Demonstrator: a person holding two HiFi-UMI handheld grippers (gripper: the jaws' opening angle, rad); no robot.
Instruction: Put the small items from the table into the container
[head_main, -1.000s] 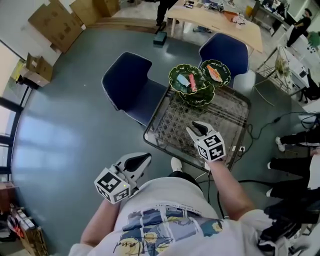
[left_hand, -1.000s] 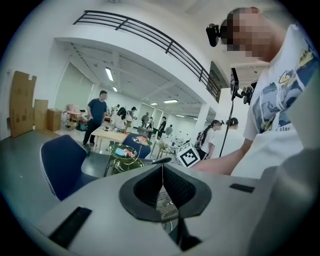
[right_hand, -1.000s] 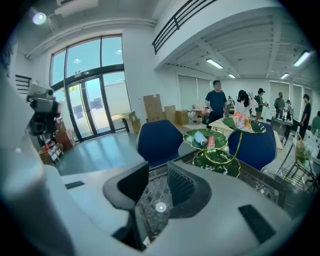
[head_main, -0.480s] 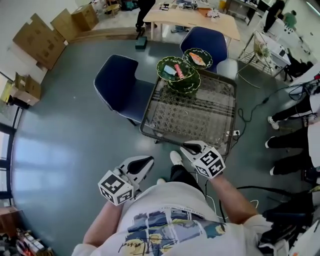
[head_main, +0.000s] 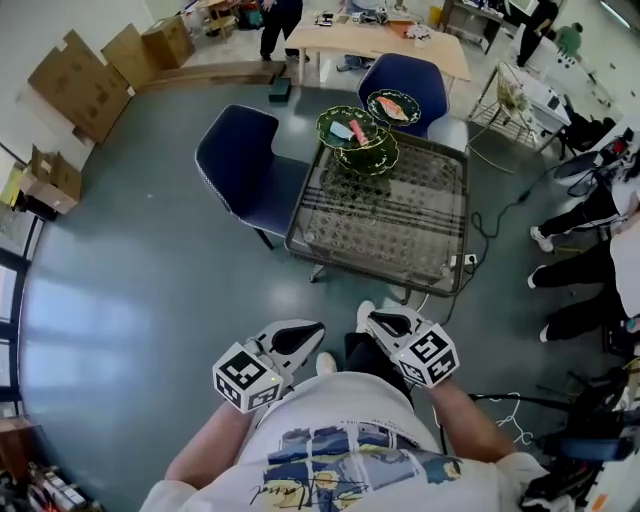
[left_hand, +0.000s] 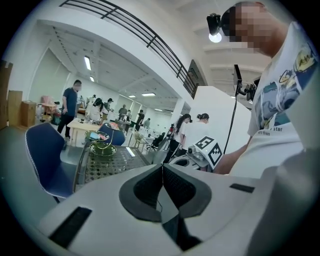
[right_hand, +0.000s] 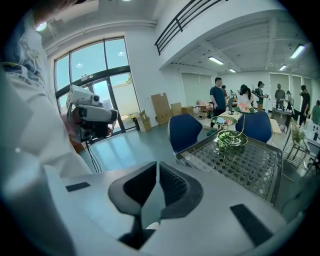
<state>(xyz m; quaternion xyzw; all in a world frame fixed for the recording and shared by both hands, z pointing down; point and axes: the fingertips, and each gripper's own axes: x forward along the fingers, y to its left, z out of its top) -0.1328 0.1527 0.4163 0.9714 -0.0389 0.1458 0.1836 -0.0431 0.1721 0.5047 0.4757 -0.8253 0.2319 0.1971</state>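
Observation:
A green tiered dish stand (head_main: 360, 142) stands at the far end of the glass-topped wire table (head_main: 300, 238). Its upper dishes hold small coloured items (head_main: 352, 128), and an orange one (head_main: 392, 104) lies in the dish behind. Both grippers hang close to my body, well short of the table. My left gripper (head_main: 305, 332) (left_hand: 162, 167) is shut with nothing in it. My right gripper (head_main: 385, 322) (right_hand: 158, 165) is closing, its pads nearly together and nothing between them. The stand is far off in the left gripper view (left_hand: 102, 145) and the right gripper view (right_hand: 231, 136).
A blue chair (head_main: 250, 165) stands left of the table and another (head_main: 405, 75) behind it. Cardboard boxes (head_main: 85, 75) line the far left wall. A wooden table (head_main: 375, 40) stands beyond. Seated people's legs (head_main: 580, 260) and a cable (head_main: 505, 210) are at the right.
Both grippers have drawn back from the table toward my body, and the table now lies farther off. The right gripper, which was over the table's near edge, has its jaws closer together.

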